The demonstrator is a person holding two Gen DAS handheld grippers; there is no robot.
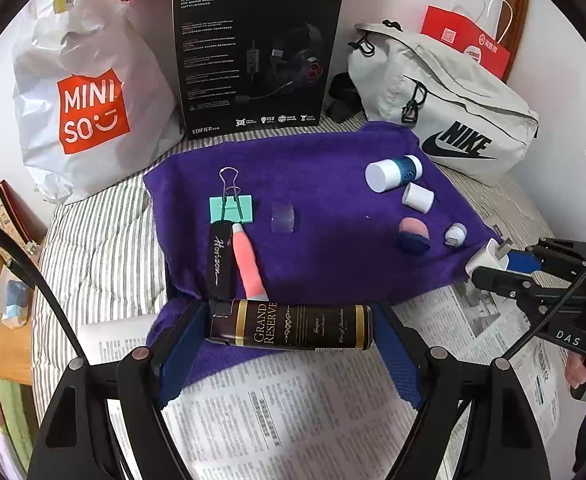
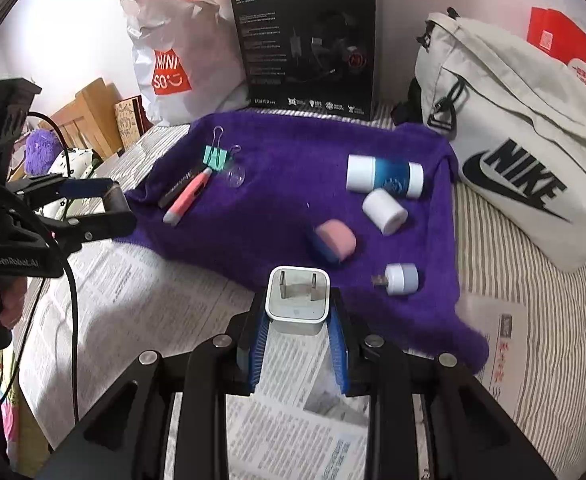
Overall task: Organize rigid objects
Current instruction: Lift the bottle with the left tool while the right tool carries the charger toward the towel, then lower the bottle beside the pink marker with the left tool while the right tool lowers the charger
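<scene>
Left hand-held gripper (image 1: 289, 326) pinching dark can (image 1: 289, 326); right hand-held gripper (image 2: 297, 320) pinching charger (image 2: 297, 300). Several items already on purple towel (image 2: 293, 152); these two left, likely.

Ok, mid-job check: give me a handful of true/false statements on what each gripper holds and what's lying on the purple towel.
1. The left gripper is shut on the dark Grand Reserve cylinder, held crosswise. True.
2. The right gripper is open. False: it is shut on the white USB charger plug, prongs pointing forward.
3. The teal binder clip lies on the purple towel beside the pink pen. True.
4. The blue-and-white bottle stands upright. False: it lies on its side.
5. The Nike bag lies on the towel's left side. False: it is on the right; the Miniso bag is on the left.
</scene>
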